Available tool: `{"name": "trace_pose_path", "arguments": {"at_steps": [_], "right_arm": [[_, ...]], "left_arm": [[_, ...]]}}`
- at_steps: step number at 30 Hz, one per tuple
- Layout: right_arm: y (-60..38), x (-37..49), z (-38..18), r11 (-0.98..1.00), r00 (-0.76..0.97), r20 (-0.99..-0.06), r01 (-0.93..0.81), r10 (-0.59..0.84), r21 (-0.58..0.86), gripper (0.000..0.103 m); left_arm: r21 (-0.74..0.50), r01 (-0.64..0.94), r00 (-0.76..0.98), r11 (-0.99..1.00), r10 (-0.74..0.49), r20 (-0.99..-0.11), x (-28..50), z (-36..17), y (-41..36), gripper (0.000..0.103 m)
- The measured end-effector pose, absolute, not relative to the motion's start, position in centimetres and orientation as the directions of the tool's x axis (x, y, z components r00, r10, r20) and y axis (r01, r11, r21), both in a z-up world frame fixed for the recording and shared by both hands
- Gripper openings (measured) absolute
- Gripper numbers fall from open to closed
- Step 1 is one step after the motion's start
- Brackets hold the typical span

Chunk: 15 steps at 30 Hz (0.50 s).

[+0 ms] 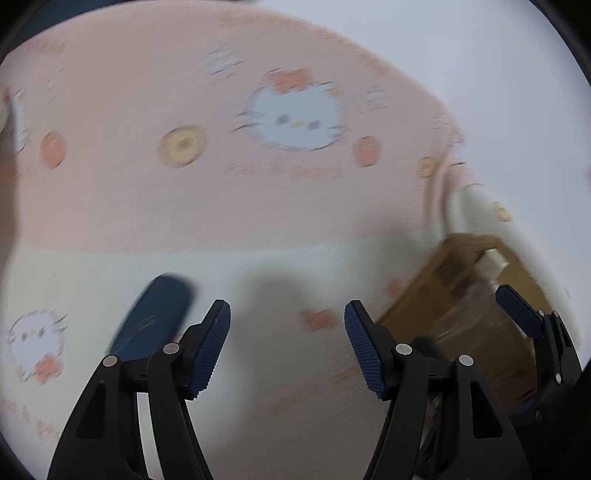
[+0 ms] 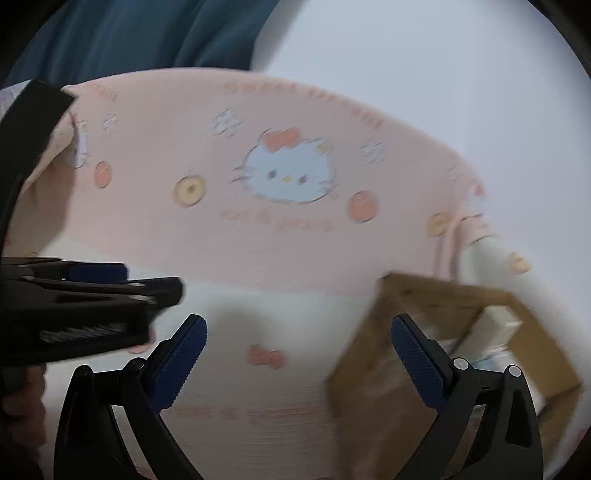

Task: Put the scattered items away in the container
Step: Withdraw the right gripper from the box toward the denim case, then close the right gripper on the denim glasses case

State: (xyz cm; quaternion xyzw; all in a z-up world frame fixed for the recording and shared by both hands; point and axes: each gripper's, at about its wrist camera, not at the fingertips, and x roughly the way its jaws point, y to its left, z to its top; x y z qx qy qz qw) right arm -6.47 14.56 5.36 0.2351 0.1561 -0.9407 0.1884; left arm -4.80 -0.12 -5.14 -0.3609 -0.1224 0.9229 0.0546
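Both views are blurred. An open cardboard box (image 1: 454, 295) (image 2: 369, 387) sits on the cloth at the right, with a white packet (image 1: 495, 260) (image 2: 495, 328) and other unclear items inside. A flat dark blue oblong item (image 1: 159, 314) lies on the white part of the cloth, just left of my left gripper's left finger. My left gripper (image 1: 288, 314) is open and holds nothing. My right gripper (image 2: 299, 325) is open wide and empty, its right finger in front of the box's near wall. The left gripper's side (image 2: 92, 306) shows at the left of the right wrist view.
A pink and white cloth (image 1: 221, 206) (image 2: 229, 251) printed with cat faces covers the whole surface. A teal fabric (image 2: 129, 33) hangs behind it and a white wall (image 2: 443, 74) lies to the right. A hand (image 2: 22, 406) shows at the lower left.
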Motion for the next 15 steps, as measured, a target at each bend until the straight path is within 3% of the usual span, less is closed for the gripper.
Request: {"name": "trace_pose_path", "arguments": {"at_steps": [8, 15], "right_arm": [[10.2, -9.1, 0.5, -0.842, -0.632, -0.660, 0.539, -0.406, 0.002, 0.100], [6.5, -10.0, -3.2, -0.776, -0.492, -0.742, 0.628, -0.455, 0.058, 0.100]], "left_arm": [[-0.208, 0.153, -0.707, -0.966, 0.040, -0.706, -4.1, -7.9, -7.2, 0.068], [-0.255, 0.214, -0.653, -0.943, 0.055, -0.755, -5.4, -11.4, -11.2, 0.068]]}}
